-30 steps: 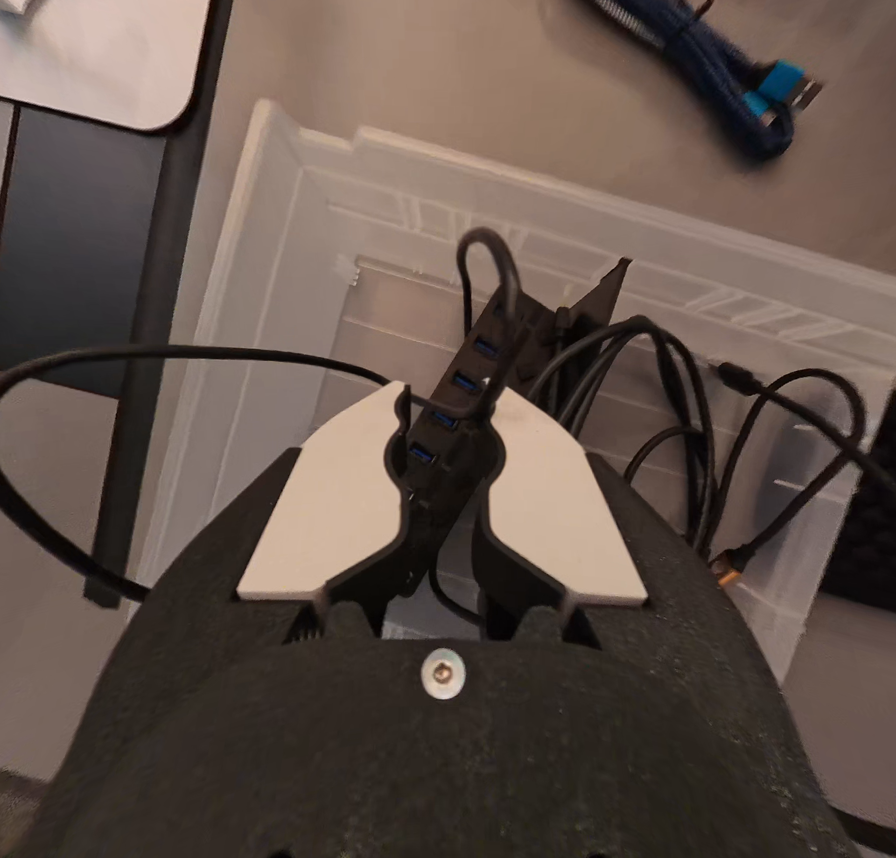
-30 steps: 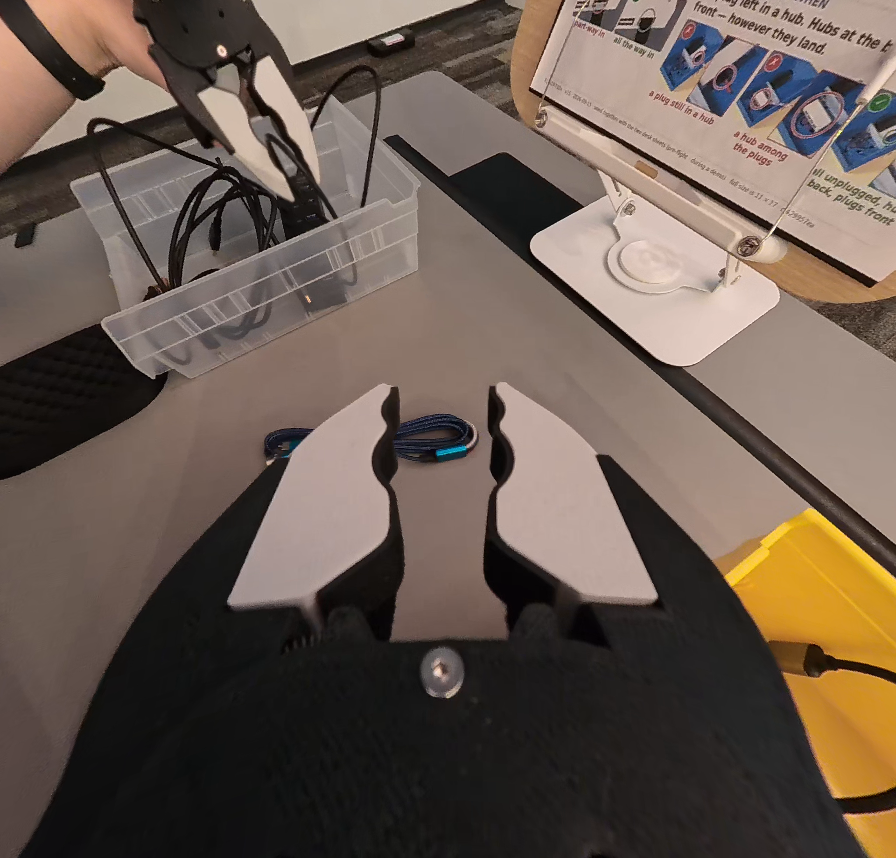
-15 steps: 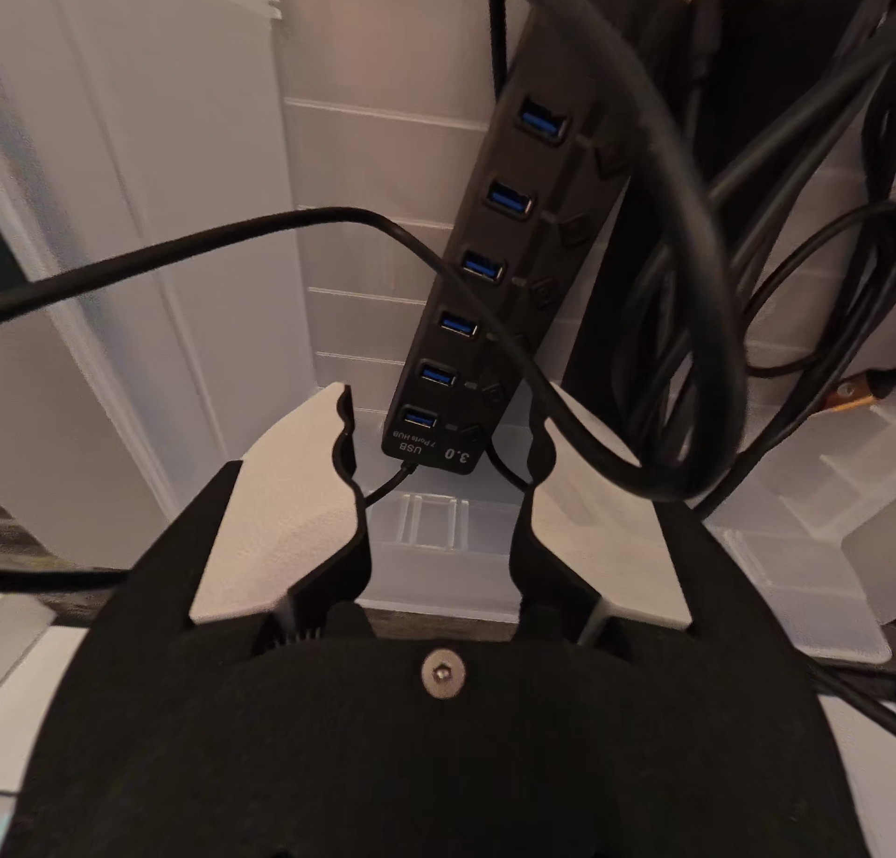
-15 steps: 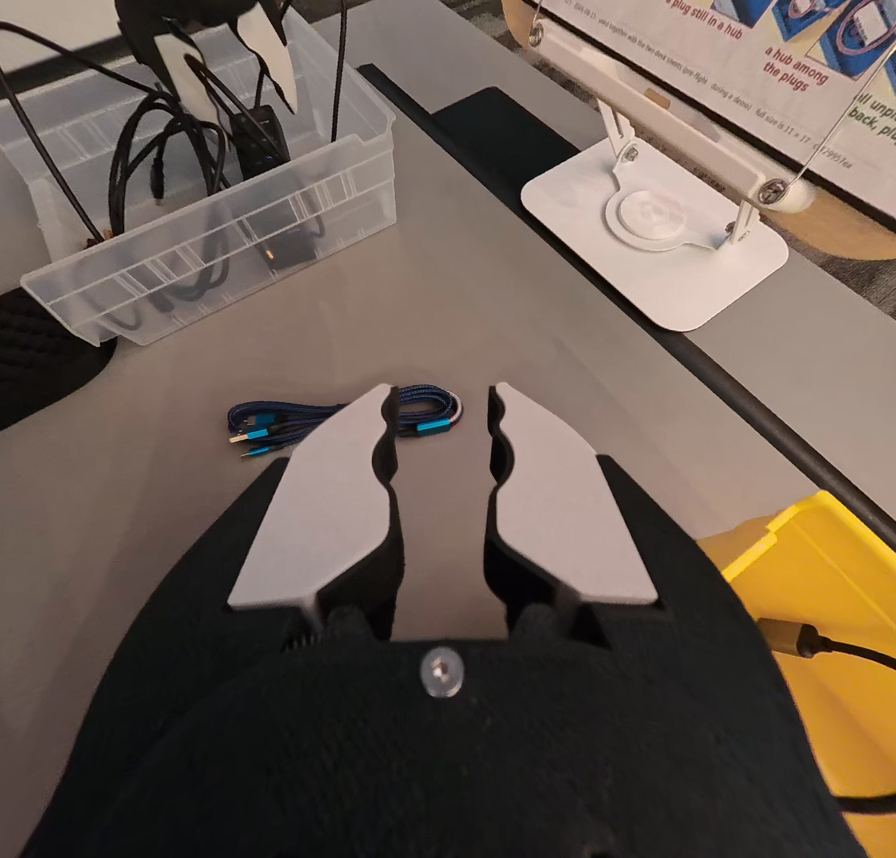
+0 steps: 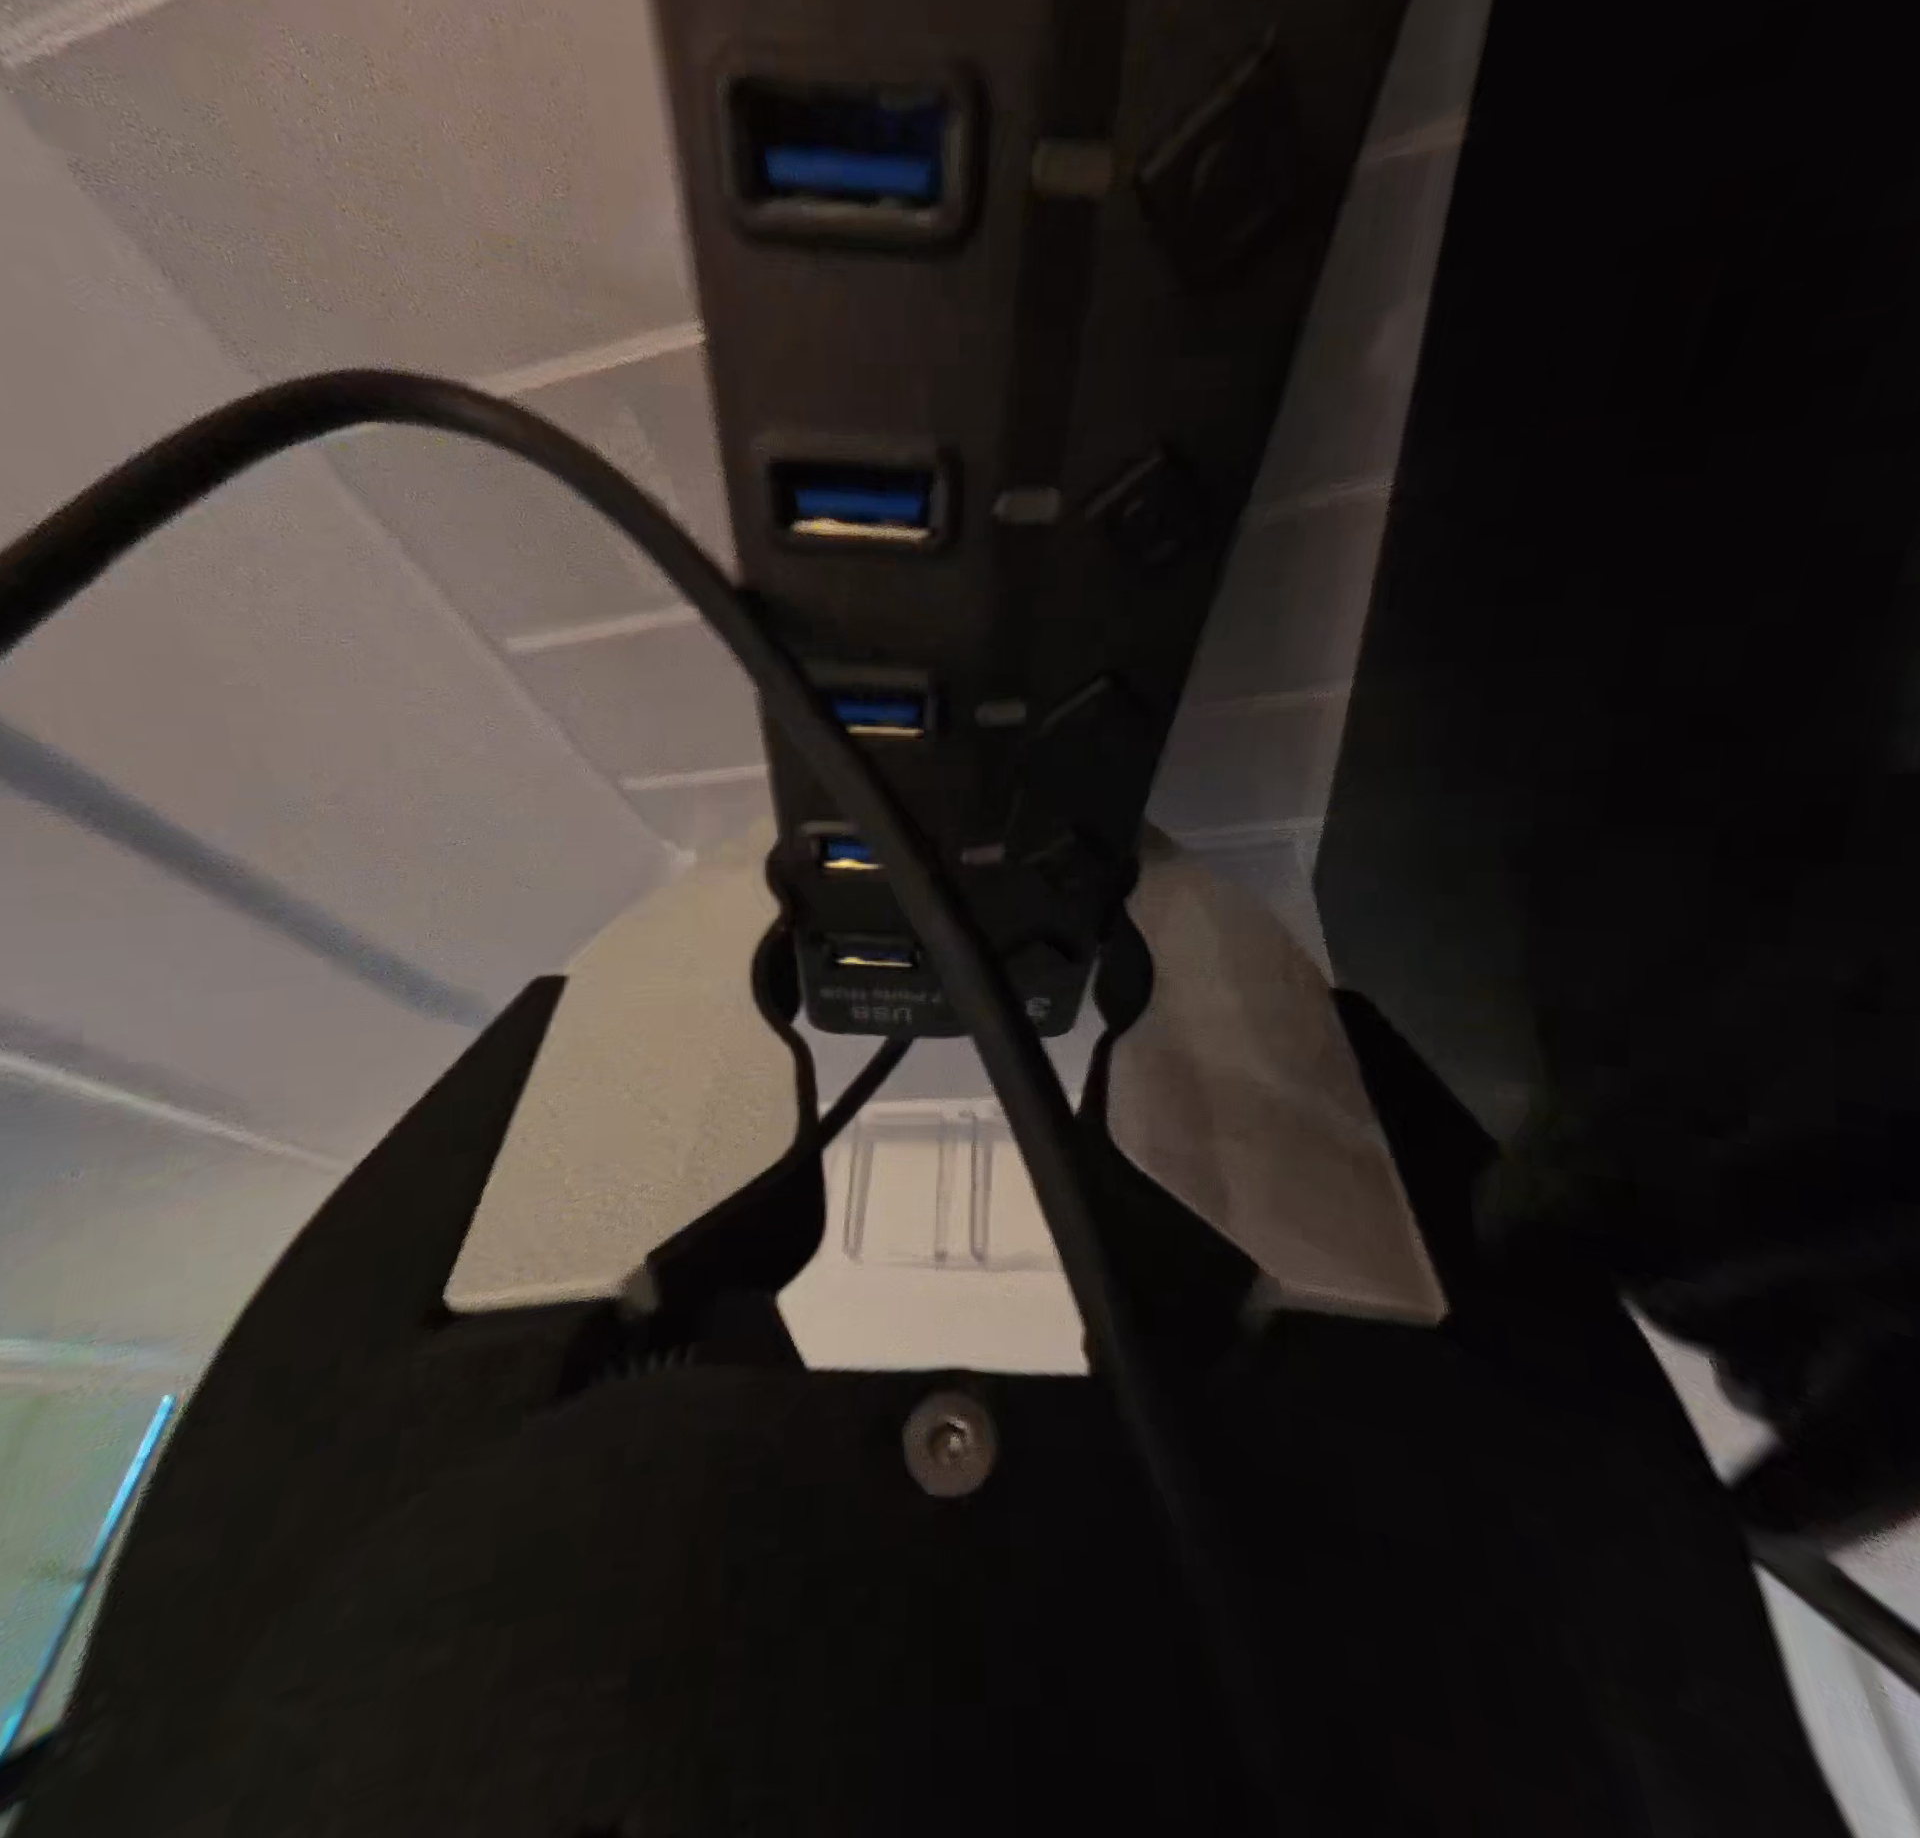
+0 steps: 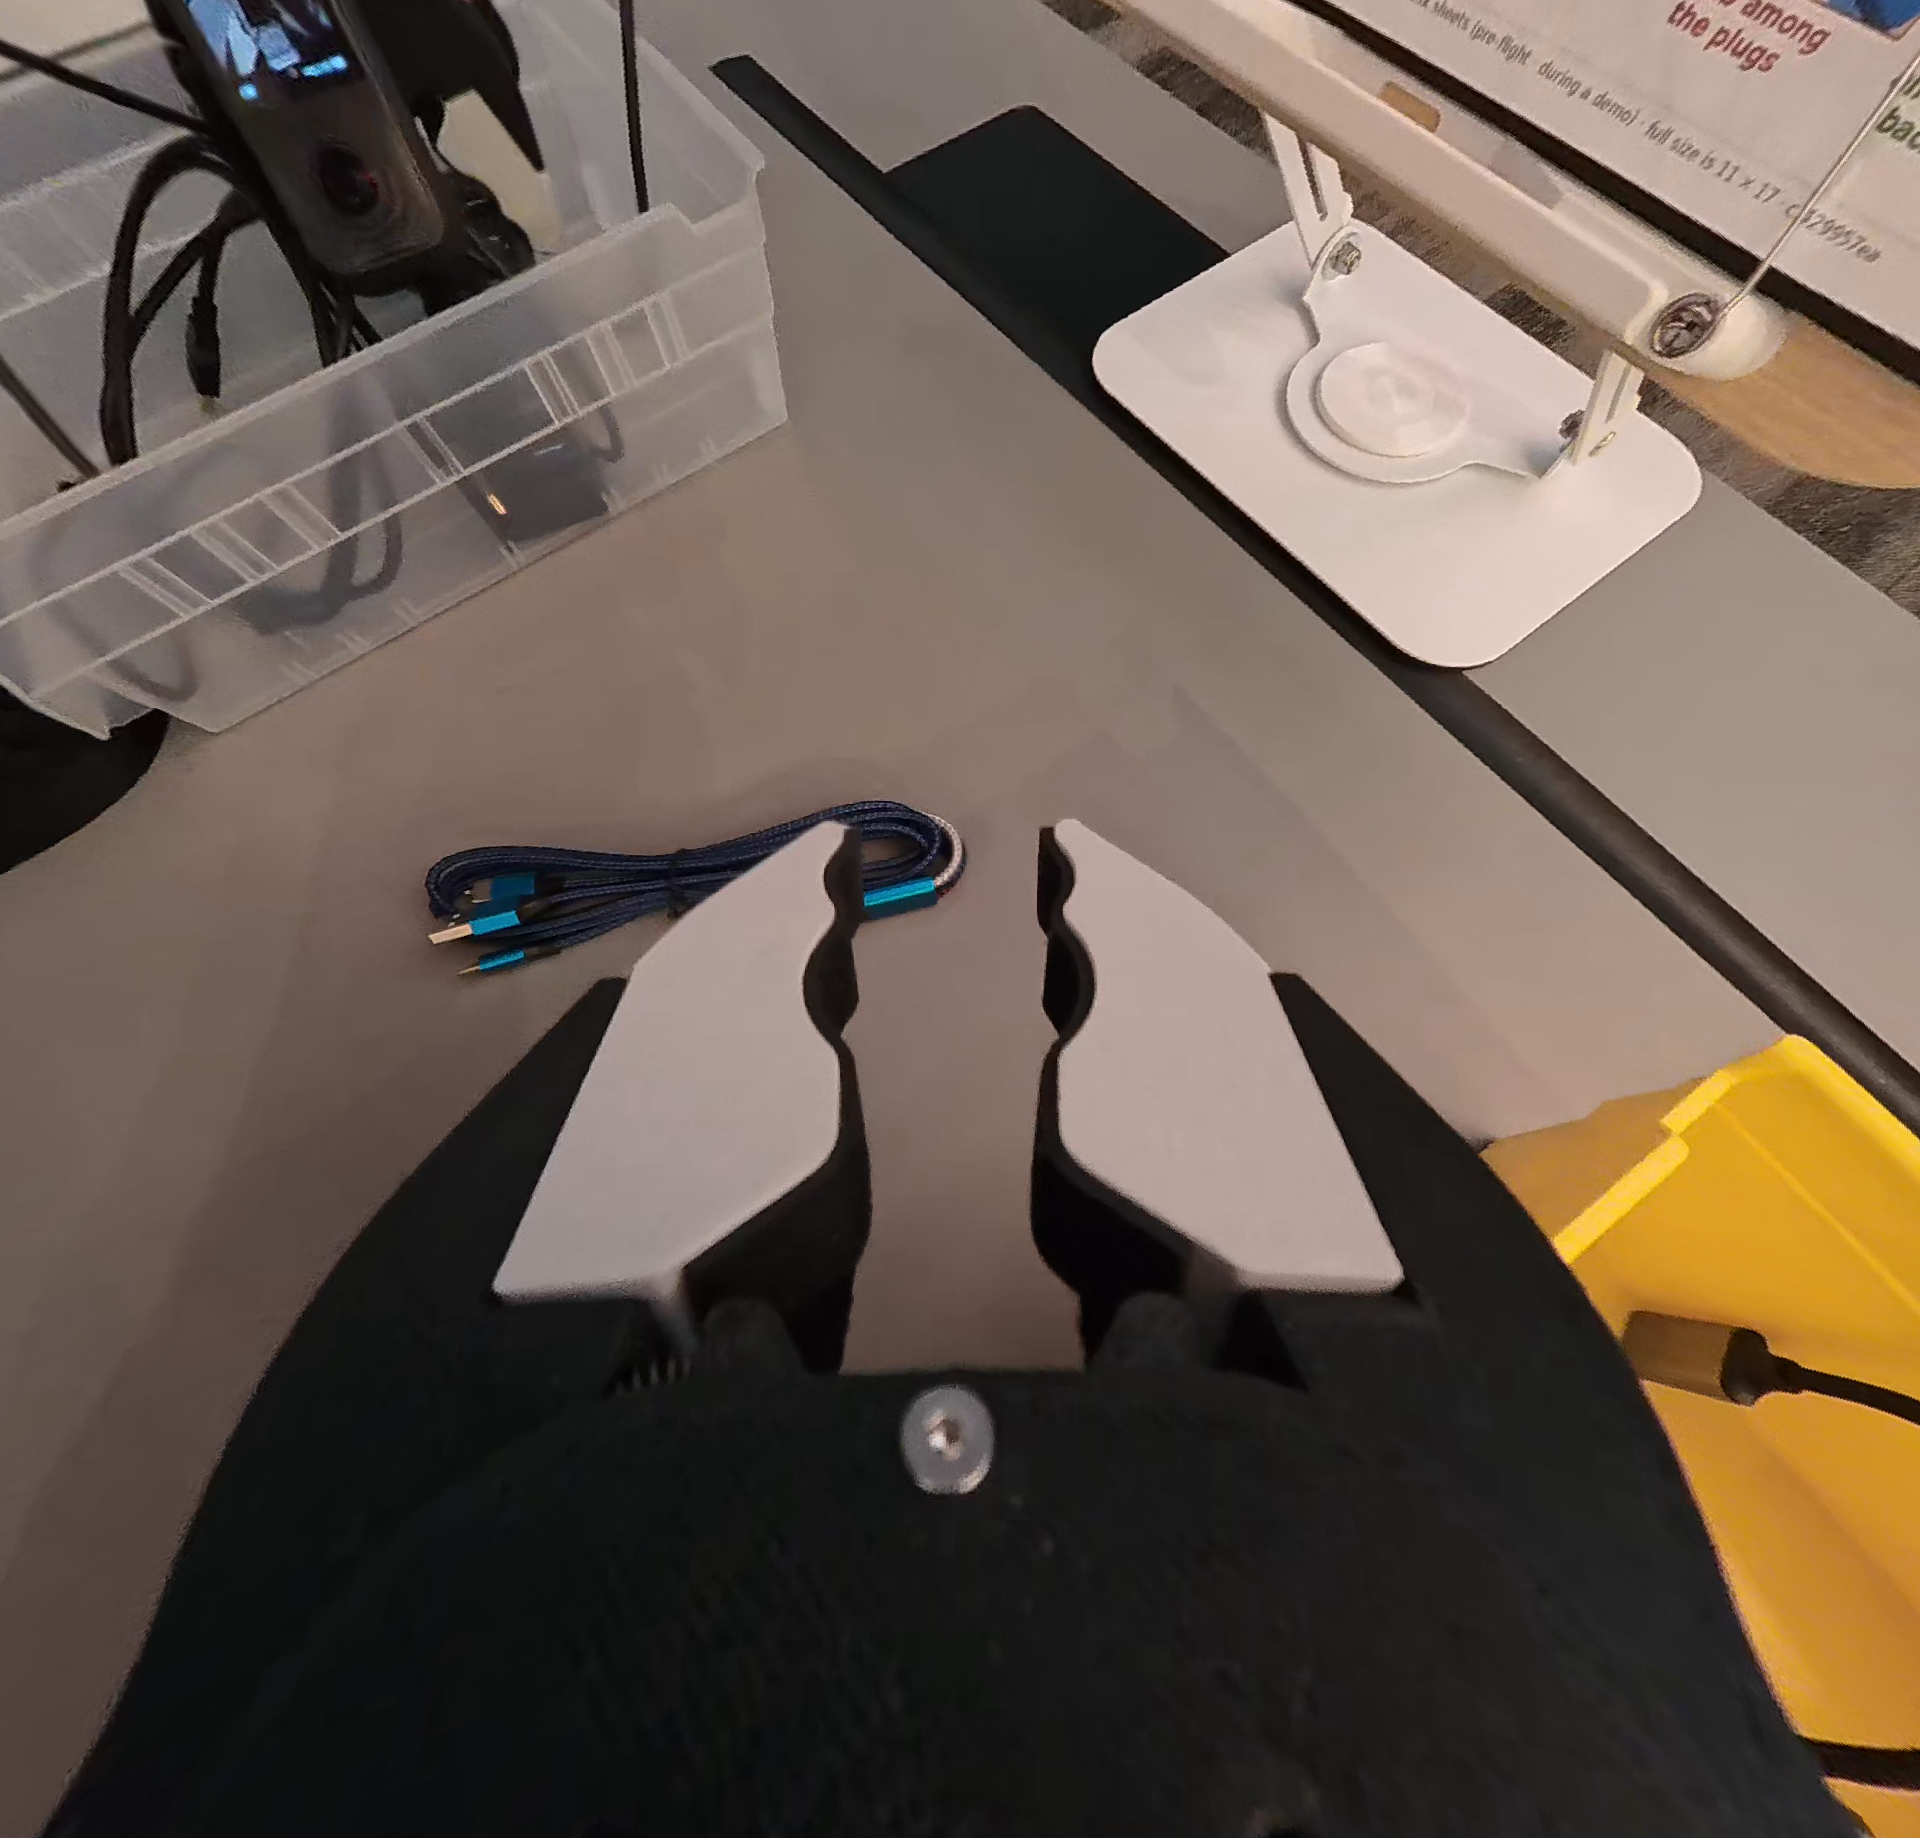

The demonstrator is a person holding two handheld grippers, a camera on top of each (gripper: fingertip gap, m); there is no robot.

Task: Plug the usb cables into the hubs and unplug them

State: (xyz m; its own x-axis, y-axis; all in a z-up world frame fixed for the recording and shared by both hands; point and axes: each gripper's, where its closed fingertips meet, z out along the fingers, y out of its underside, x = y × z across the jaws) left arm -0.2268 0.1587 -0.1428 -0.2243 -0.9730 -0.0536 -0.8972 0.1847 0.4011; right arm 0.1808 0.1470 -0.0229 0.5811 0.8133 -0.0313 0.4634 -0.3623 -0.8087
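A black USB hub (image 5: pixel 935 386) with blue ports stands on end inside a clear plastic bin (image 5: pixel 312 645). My left gripper (image 5: pixel 951 915) is shut on the hub's lower end, one finger on each side. A black cable (image 5: pixel 582 469) loops across the hub's front and runs down between the fingers. In the right wrist view the left gripper (image 6: pixel 488 95) reaches down into the bin (image 6: pixel 582 417). My right gripper (image 6: pixel 945 843) is open and empty, low over the grey table. A coiled blue braided USB cable (image 6: pixel 623 884) lies just beyond its left finger.
Tangled black cables (image 6: pixel 156 261) fill the clear bin. A yellow bin (image 6: pixel 1766 1217) at the right holds a cable with a brown plug (image 6: pixel 1704 1362). A white stand (image 6: pixel 1455 521) carrying an instruction sheet is at the back right. A black mat (image 6: pixel 52 780) lies at the left edge.
My left gripper let go of the hub, dropped lower into the bin and closed on the hub's lower end. My right gripper moved forward, closer to the blue cable, still open.
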